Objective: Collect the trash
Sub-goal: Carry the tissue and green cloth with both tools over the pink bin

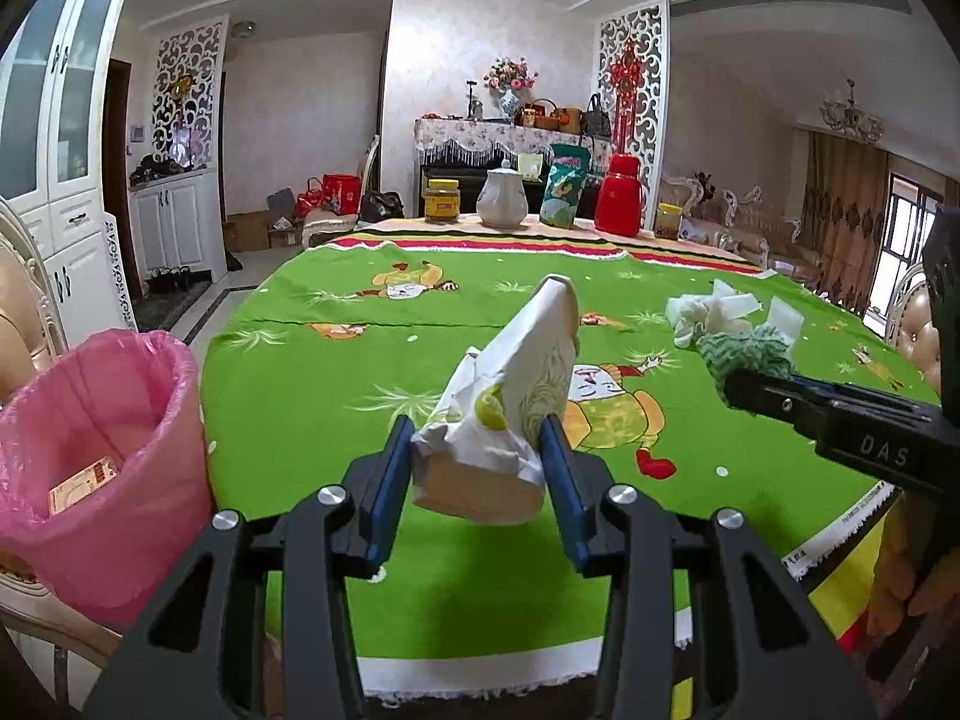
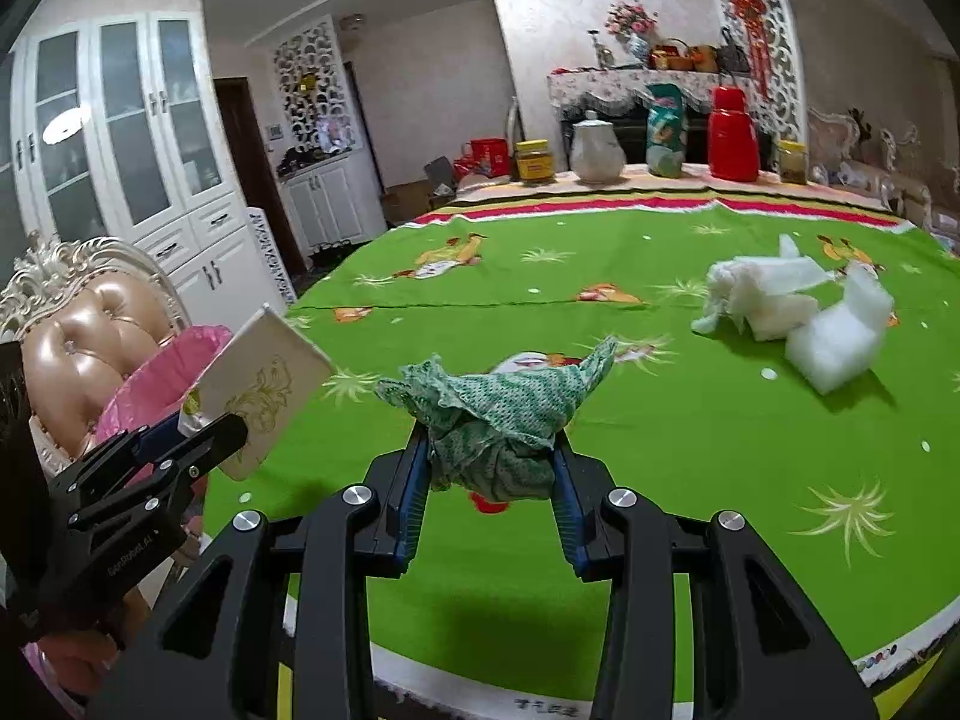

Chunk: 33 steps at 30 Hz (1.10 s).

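A crumpled tissue pack (image 1: 510,414) is clamped between the pads of the left tongs (image 1: 477,465) and held above the green table (image 1: 312,372). A pink-lined bin (image 1: 102,450) is seen just left of these tongs, beside the table edge. A wadded green cloth (image 2: 498,420) is gripped by the right tongs (image 2: 492,477). White foam scraps (image 2: 798,312) are left lying on the table ahead and to the right of the right tongs.

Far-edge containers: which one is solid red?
The red thermos, standing right of the green snack bag and white ceramic teapot. The two jars, one at each end of the row, are amber with yellow lids.
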Motion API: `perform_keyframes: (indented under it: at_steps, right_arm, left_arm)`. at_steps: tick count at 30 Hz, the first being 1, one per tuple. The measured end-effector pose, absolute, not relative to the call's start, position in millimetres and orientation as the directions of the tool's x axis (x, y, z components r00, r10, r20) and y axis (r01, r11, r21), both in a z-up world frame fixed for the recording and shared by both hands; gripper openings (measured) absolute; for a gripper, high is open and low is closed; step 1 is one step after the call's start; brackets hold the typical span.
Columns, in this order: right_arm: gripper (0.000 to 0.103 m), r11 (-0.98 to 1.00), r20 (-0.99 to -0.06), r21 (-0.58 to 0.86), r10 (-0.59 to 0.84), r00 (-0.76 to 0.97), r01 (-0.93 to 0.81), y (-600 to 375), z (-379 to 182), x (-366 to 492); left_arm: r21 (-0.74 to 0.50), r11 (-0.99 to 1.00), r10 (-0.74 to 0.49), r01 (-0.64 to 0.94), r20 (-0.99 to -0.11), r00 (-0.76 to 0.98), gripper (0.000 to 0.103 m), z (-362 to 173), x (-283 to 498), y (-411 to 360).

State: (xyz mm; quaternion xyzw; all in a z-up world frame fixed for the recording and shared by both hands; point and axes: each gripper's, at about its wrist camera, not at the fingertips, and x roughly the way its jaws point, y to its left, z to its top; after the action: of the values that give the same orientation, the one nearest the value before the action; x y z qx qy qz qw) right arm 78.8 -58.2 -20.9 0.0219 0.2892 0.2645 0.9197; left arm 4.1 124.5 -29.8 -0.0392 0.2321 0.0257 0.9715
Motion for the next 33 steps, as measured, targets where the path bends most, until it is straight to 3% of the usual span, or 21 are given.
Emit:
perform_keyframes:
  at_steps: [13,33]
  right_arm:
    - [0.039,0.788,-0.477,0.132,0.583,0.658,-0.602,-3.9,-10.4,52.3]
    - [0.039,0.565,-0.479,0.115,0.752,0.452,-0.817,143.8,10.4,51.7]
  left_arm:
    - [-0.076,0.990,0.078,-0.119,-0.404,0.911,0.042,-13.4,-25.3,161.9]
    - [-0.072,0.923,0.324,-0.377,-0.382,0.865,0.042,5.6,-73.1,281.8]
